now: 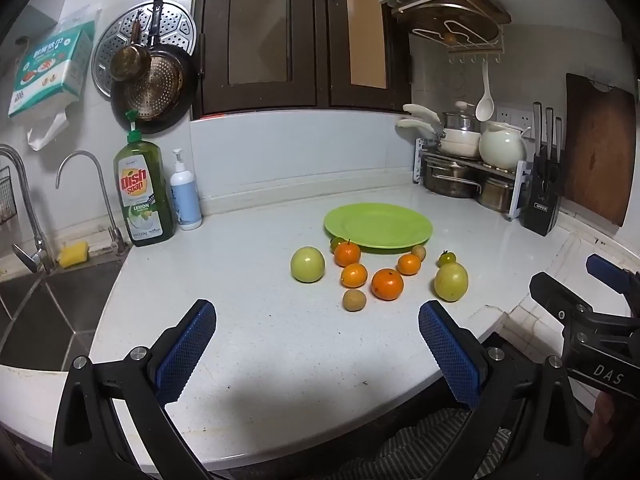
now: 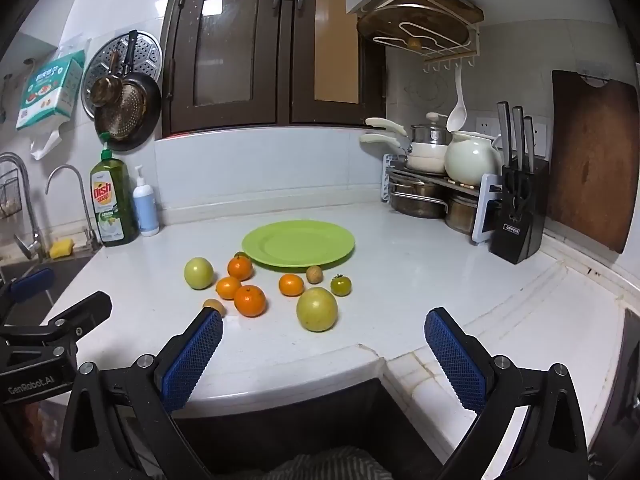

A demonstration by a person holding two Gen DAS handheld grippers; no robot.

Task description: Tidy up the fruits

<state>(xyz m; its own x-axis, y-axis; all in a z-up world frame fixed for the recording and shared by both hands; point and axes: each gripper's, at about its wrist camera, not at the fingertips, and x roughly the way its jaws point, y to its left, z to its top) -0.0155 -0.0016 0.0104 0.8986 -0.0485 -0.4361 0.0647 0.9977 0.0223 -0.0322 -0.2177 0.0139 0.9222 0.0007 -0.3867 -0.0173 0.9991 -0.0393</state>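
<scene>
A green plate [image 1: 378, 225] [image 2: 298, 244] lies bare on the white counter. In front of it lie several loose fruits: oranges [image 1: 387, 284] [image 2: 249, 300], two yellow-green round fruits [image 1: 307, 264] [image 1: 451, 281] [image 2: 317, 309] [image 2: 198, 273], small brown fruits [image 1: 354, 300] [image 2: 314, 274] and a small green tomato [image 1: 447, 258] [image 2: 341, 285]. My left gripper [image 1: 318, 312] hovers open near the counter's front edge, short of the fruits. My right gripper [image 2: 326, 320] is open too, low over the front edge, with the nearer yellow-green fruit just beyond its fingertips. Neither holds anything.
A sink [image 1: 36, 312] with taps lies at the left, with a dish soap bottle [image 1: 142, 192] and a pump bottle [image 1: 185, 194] beside it. A pot rack [image 1: 468, 172], a knife block [image 1: 544, 200] and a cutting board [image 1: 598, 152] stand at the back right.
</scene>
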